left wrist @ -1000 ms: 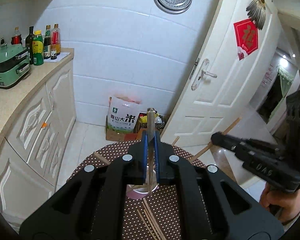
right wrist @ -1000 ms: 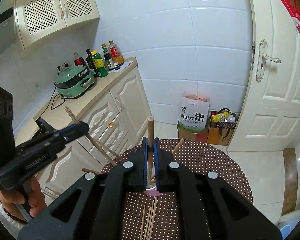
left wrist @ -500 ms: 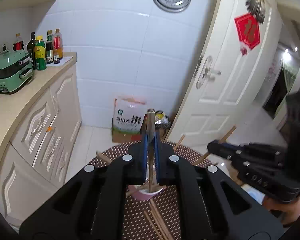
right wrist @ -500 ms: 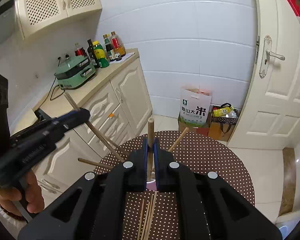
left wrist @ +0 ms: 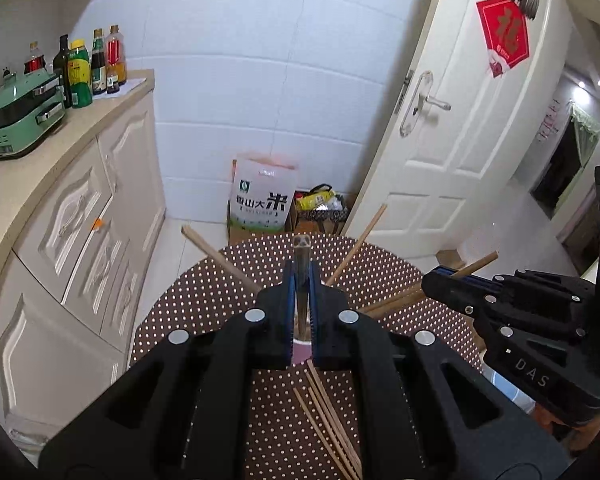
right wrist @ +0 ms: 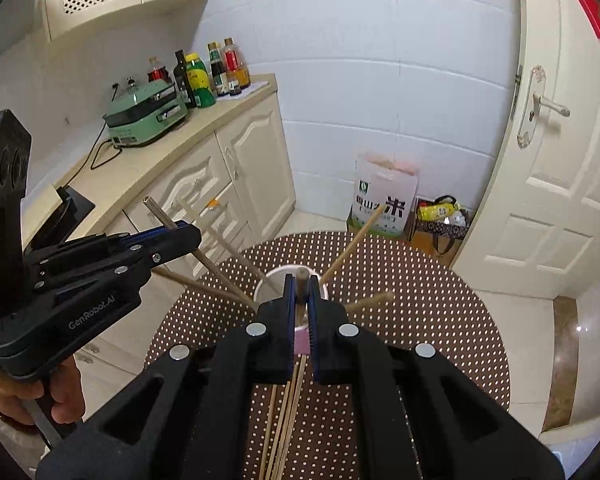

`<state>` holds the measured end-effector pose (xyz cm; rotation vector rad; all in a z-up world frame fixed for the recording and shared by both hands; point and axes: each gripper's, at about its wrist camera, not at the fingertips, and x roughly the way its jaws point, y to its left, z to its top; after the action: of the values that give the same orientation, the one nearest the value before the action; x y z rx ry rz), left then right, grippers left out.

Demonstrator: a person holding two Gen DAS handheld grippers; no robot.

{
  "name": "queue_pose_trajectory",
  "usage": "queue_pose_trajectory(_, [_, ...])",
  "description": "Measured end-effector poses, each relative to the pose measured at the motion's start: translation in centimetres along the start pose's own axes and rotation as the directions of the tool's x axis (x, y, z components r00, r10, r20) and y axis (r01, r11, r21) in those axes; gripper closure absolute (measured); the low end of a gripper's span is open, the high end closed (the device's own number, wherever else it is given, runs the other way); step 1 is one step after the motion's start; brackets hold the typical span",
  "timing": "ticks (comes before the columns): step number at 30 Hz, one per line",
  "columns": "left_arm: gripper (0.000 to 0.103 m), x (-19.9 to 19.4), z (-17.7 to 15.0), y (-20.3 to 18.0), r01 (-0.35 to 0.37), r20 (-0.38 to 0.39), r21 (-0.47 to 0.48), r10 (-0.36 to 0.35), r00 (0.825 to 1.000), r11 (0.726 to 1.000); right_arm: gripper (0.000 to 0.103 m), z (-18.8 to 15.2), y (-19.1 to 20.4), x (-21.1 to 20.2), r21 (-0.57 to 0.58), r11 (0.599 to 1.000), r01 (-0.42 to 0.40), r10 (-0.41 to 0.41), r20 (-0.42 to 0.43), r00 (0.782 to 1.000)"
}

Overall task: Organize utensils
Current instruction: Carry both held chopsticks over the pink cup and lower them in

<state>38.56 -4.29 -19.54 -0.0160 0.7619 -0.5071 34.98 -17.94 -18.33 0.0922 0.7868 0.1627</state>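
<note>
The left gripper (left wrist: 300,280) is closed on one chopstick (left wrist: 301,256), which stands upright between its blue pads. The lower end of the chopstick points into the cup (left wrist: 302,350). In the right wrist view the same gripper (right wrist: 188,236) enters from the left, held in a hand (right wrist: 32,400), with its chopstick (right wrist: 160,212) slanting down toward the cup.

The right gripper (right wrist: 300,292) is closed on a second chopstick (right wrist: 301,280), also upright and directly over the cup (right wrist: 284,276). In the left wrist view this gripper (left wrist: 436,280) enters from the right, and its chopstick (left wrist: 476,262) projects past the fingertips.

The cup stands near the middle of a round table (right wrist: 440,320) with a brown dotted cover. Other chopsticks (right wrist: 356,240) already stand in the cup and lean outward over its rim. A loose bundle of chopsticks (right wrist: 288,400) lies flat on the table on the near side of the cup.

Beyond the cup, on the floor against the tiled wall, stands a rice bag (right wrist: 384,200). Left of the cup runs a counter (right wrist: 160,160) with a green cooker (right wrist: 148,114) and bottles (right wrist: 208,72). Right of the cup is a white door (right wrist: 560,160).
</note>
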Motion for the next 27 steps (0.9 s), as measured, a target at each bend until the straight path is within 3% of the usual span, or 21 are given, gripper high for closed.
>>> queue_pose_trajectory(21, [0.094, 1.2, -1.3, 1.4, -0.043, -0.073, -0.067, 0.038, 0.997, 0.997, 0.097, -2.2, -0.5, 2.3, 0.051, 0.999, -0.017, 0.022, -0.087, 0.996])
queue_pose_trajectory(24, [0.085, 1.4, -1.4, 1.7, -0.057, -0.091, -0.078, 0.049, 0.995, 0.995, 0.097, -2.3, -0.8, 2.2, 0.079, 0.997, -0.023, 0.03, -0.095, 0.995])
queue_pose_trajectory(26, [0.072, 1.3, -1.5, 2.0, -0.064, -0.091, -0.095, 0.055, 0.994, 0.993, 0.093, -2.2, -0.8, 2.1, 0.086, 0.996, -0.022, 0.03, -0.095, 0.995])
queue_pose_trajectory(27, [0.057, 1.2, -1.6, 2.1, -0.059, -0.09, -0.102, 0.05, 0.995, 0.993, 0.089, -2.2, -0.8, 1.9, 0.087, 0.996, -0.022, 0.03, -0.089, 0.996])
